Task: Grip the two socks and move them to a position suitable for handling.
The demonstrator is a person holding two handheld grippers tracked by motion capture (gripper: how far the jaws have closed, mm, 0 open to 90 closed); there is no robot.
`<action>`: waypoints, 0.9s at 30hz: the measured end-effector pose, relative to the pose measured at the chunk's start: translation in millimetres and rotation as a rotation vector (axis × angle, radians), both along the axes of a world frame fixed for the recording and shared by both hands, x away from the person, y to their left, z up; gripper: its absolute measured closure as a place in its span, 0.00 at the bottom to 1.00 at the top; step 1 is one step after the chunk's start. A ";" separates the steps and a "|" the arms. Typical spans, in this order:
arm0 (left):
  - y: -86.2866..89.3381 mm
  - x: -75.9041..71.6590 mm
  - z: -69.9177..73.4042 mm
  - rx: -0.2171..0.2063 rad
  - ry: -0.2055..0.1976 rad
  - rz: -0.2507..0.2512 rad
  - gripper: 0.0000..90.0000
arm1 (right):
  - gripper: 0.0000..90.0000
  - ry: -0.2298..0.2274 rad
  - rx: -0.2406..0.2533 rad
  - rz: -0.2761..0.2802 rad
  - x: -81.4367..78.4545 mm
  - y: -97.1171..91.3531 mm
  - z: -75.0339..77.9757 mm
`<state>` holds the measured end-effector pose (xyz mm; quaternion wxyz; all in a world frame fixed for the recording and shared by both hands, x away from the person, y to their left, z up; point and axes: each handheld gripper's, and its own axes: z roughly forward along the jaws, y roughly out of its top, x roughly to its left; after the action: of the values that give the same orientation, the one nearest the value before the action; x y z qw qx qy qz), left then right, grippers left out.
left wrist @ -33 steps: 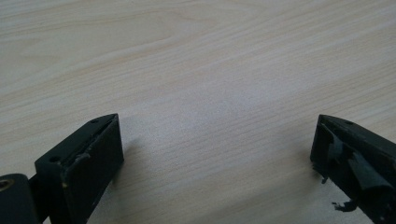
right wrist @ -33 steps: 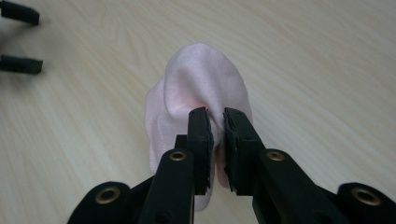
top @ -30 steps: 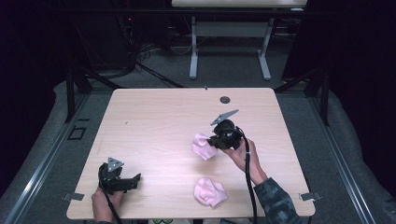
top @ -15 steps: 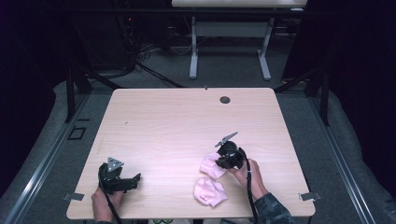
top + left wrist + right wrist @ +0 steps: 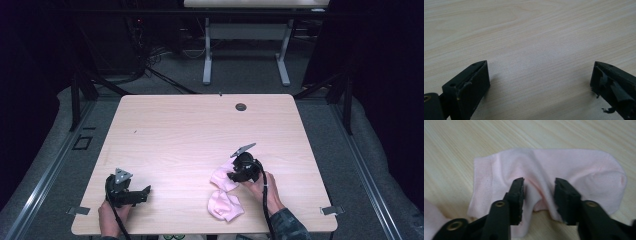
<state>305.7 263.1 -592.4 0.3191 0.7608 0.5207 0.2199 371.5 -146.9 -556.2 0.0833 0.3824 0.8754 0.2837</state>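
Along the right gripper (image 5: 539, 187): fingers (image 5: 516, 195) parted, having just been opening, with a puckered ridge of the pink sock (image 5: 579, 170) standing up between them and not squeezed by either pad. Probably a release, since the rest of the sock lies flat on the counter (image 5: 461, 140), spreading beyond both fingertips, cuff out past the left finger and toe past the right. Ridge likely left by the pinch, held up only by the cloth's own stiffness. Just behind and beside the left finger, a corner of a second pink sock (image 5: 429, 220). From the high view, that second pink sock (image 5: 225, 206) just nearer the person than the pink sock (image 5: 221, 177) and touching it or nearly so, which suggests laying the two together as a pair. Right gripper (image 5: 231, 176) tipped down onto the cloth there. Left gripper (image 5: 142, 192) well apart, fingers (image 5: 474, 80) spread wide over bare counter (image 5: 536, 37), nothing between them. Apparently parked, waiting.
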 end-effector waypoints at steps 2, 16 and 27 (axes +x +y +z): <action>-0.3 0.2 -0.1 -0.002 -0.001 0.004 0.02 | 0.37 -0.041 0.021 -0.002 -8.8 -6.7 14.5; -35.0 -22.2 21.1 -0.207 0.035 -0.031 0.04 | 0.30 -0.054 0.070 0.017 -86.6 -16.9 39.9; -111.1 -27.4 27.1 -0.217 0.113 -0.319 0.15 | 0.52 -0.004 0.088 0.018 -108.1 -8.9 19.9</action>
<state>278.3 152.1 -565.3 0.4003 0.8058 0.4314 0.0663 263.5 -155.8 -536.3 0.0657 0.3772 0.8654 0.3233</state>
